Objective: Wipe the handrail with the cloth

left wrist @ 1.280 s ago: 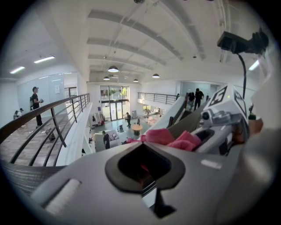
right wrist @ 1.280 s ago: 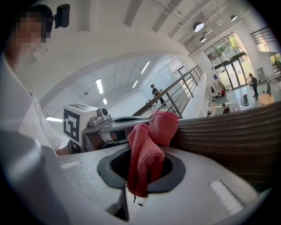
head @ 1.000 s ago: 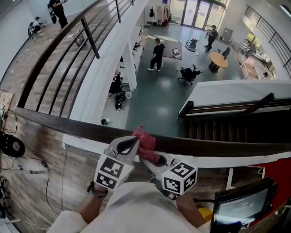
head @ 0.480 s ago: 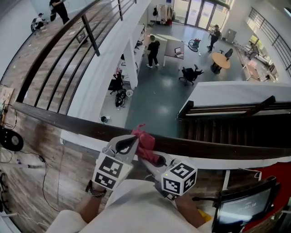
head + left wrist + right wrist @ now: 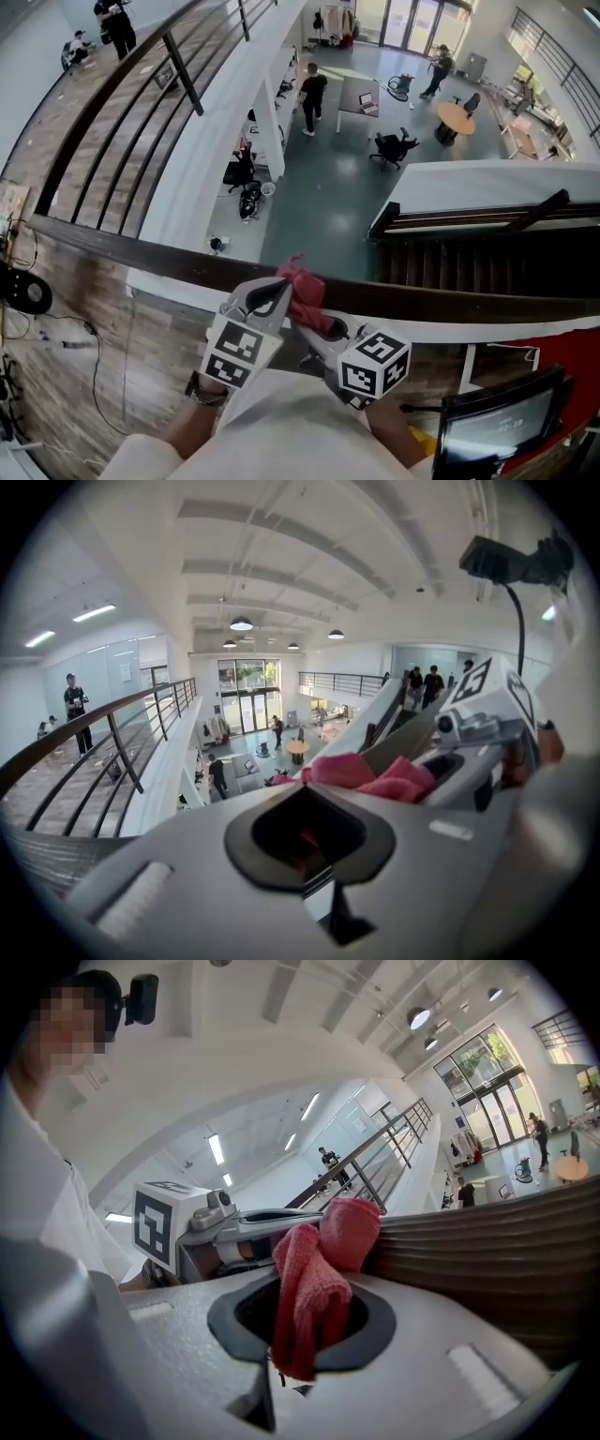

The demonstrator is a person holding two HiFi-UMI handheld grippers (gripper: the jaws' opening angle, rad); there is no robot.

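Observation:
A dark wooden handrail (image 5: 122,251) crosses the head view from left to right. A pink-red cloth (image 5: 302,286) lies bunched on top of it. My right gripper (image 5: 307,326) is shut on the cloth (image 5: 314,1283), which hangs through its jaws right beside the rail (image 5: 487,1241). My left gripper (image 5: 279,291) meets the cloth from the left with its jaws closed. A bit of red shows between those jaws (image 5: 314,808), and the rest of the cloth (image 5: 366,772) bulges just past them. Each gripper shows in the other's view: the right gripper (image 5: 469,733) and the left gripper (image 5: 267,1215).
Beyond the rail is a drop to a lower floor (image 5: 328,197) with people, desks and chairs. A second railing (image 5: 178,66) runs off at the upper left. A staircase (image 5: 469,253) lies to the right. Cables (image 5: 56,337) and a monitor (image 5: 497,422) stand on my side.
Both grippers and the cloth have shifted slightly right along the rail. A person on the lower floor has walked further off.

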